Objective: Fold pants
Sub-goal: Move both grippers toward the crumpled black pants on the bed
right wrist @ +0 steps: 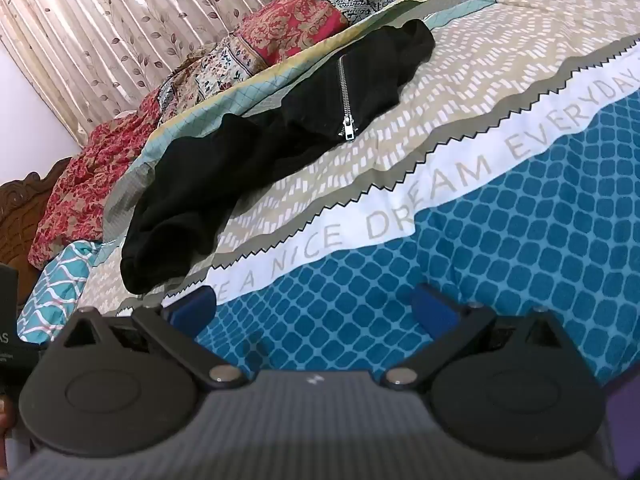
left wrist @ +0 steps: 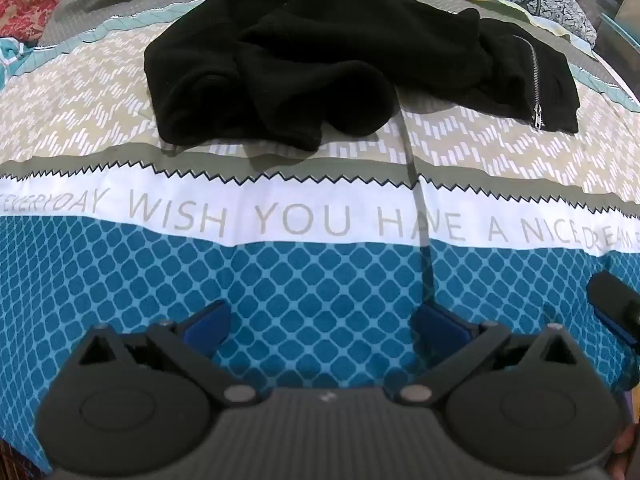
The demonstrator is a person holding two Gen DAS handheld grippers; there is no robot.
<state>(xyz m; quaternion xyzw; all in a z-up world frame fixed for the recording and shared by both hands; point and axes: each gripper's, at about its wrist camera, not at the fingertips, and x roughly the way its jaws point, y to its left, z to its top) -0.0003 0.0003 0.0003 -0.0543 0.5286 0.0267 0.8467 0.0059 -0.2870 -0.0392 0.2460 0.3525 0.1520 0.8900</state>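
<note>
Black pants (left wrist: 320, 52) lie crumpled on the bed, with a silver zipper (left wrist: 535, 80) at their right end. They also show in the right wrist view (right wrist: 256, 148), with the zipper (right wrist: 345, 96) facing me. My left gripper (left wrist: 324, 324) is open and empty, low over the blue patterned part of the bedspread, well short of the pants. My right gripper (right wrist: 316, 312) is open and empty, also over the blue part, with its left finger (right wrist: 192, 312) near the pants' lower end. The right gripper's finger (left wrist: 612, 304) shows at the right edge of the left wrist view.
The bedspread (left wrist: 280, 224) has a white band with grey lettering. Red floral and patterned bedding (right wrist: 280, 28) is piled along the far side of the bed. A curtain (right wrist: 100, 20) hangs behind, and a carved wooden headboard (right wrist: 20, 204) stands at the left.
</note>
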